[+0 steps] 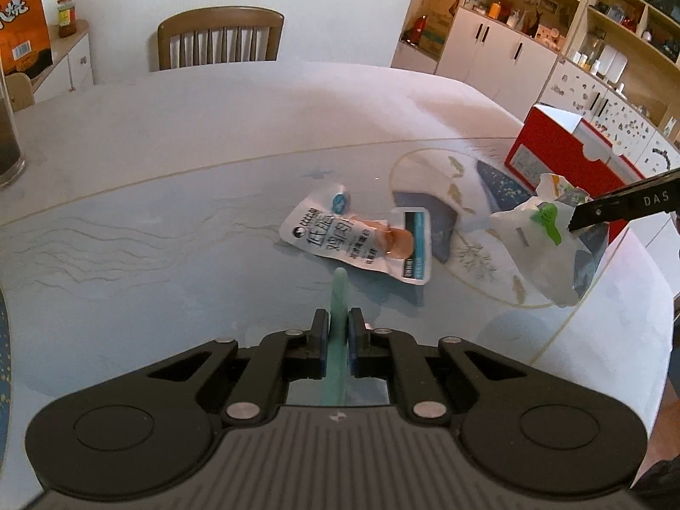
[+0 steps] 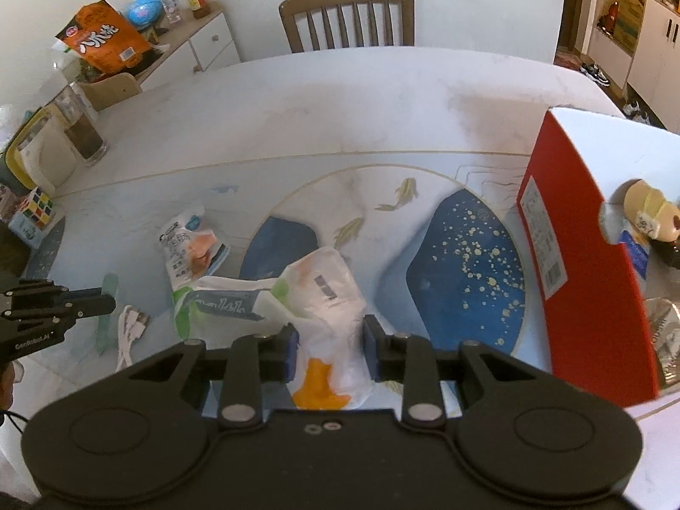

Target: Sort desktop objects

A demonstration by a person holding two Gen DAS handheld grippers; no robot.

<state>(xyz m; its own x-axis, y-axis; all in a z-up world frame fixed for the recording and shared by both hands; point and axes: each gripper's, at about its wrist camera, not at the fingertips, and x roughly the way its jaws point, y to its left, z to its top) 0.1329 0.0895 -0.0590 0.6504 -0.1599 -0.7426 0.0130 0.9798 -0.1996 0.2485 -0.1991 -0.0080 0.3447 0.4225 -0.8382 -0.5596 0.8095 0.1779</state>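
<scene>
Behind our work surface stand a wooden chair (image 1: 220, 38) and white cupboards, and the table (image 1: 191, 136) itself wears a pale printed cloth with fish and blue patches. We hold two things at once. Our left gripper (image 1: 338, 326) is clamped on a thin mint-green stick (image 1: 340, 297), which juts forward past the pads; what it is we can only guess, perhaps a nail file or a flat stirrer. Our right gripper (image 2: 329, 346) is closed on a crumpled white plastic bag (image 2: 318, 293) with green and orange print, lifted clear of the cloth and hanging near the red box (image 2: 586, 263) at the right edge of the table. That box already has things inside it.

Left on the cloth are a white snack pouch (image 1: 361, 242) in the middle and a coiled white cable (image 2: 129, 327) nearer to us.

We judge the risks plain enough. The bag is slack, and only a fold sits between the pads, so it may slide out on the way, or its trailing part may catch the box wall and tip it. The stick is slim and smooth; a twist of the wrist could let it pivot and drop.
</scene>
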